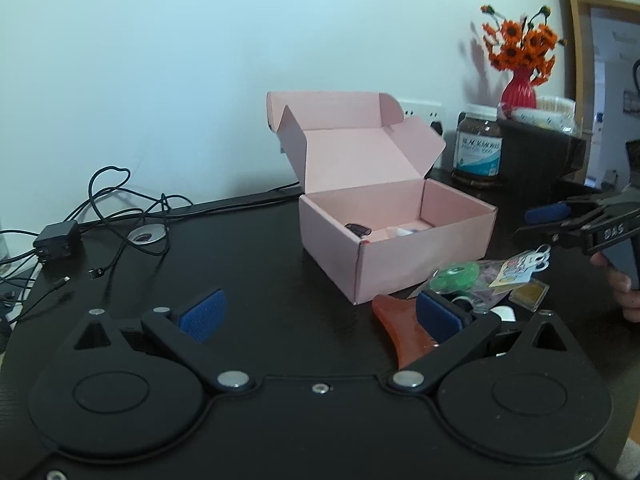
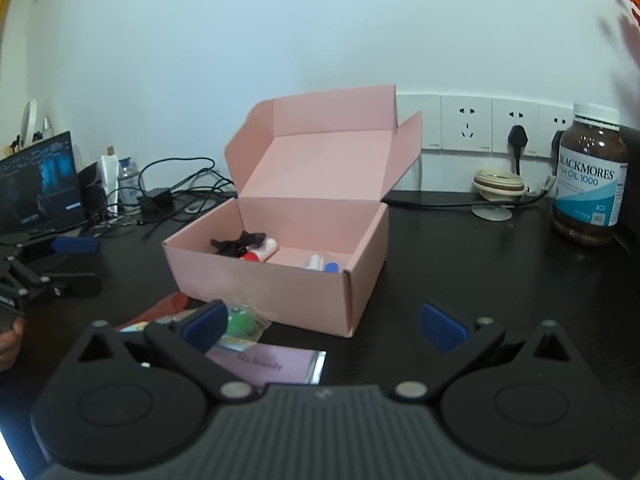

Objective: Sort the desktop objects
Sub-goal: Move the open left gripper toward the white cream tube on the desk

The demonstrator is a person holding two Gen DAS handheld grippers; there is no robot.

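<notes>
A black desk (image 2: 460, 248) holds, at far left, tangled black cables with a charger (image 1: 56, 238). The left gripper (image 1: 320, 312) hovers low, its blue-padded fingers spread wide and holding nothing. At centre sits an open pink cardboard box (image 2: 280, 280), lid raised, containing a dark item, a red-capped tube and what may be a small blue-capped bottle. Before it lie a green disc in clear wrap (image 2: 240, 320), an orange translucent scraper (image 1: 396, 328) and a lilac card (image 2: 276, 366). The right gripper (image 2: 324, 324) is likewise wide open and empty. A brown supplement jar (image 2: 588, 184) stands far right.
</notes>
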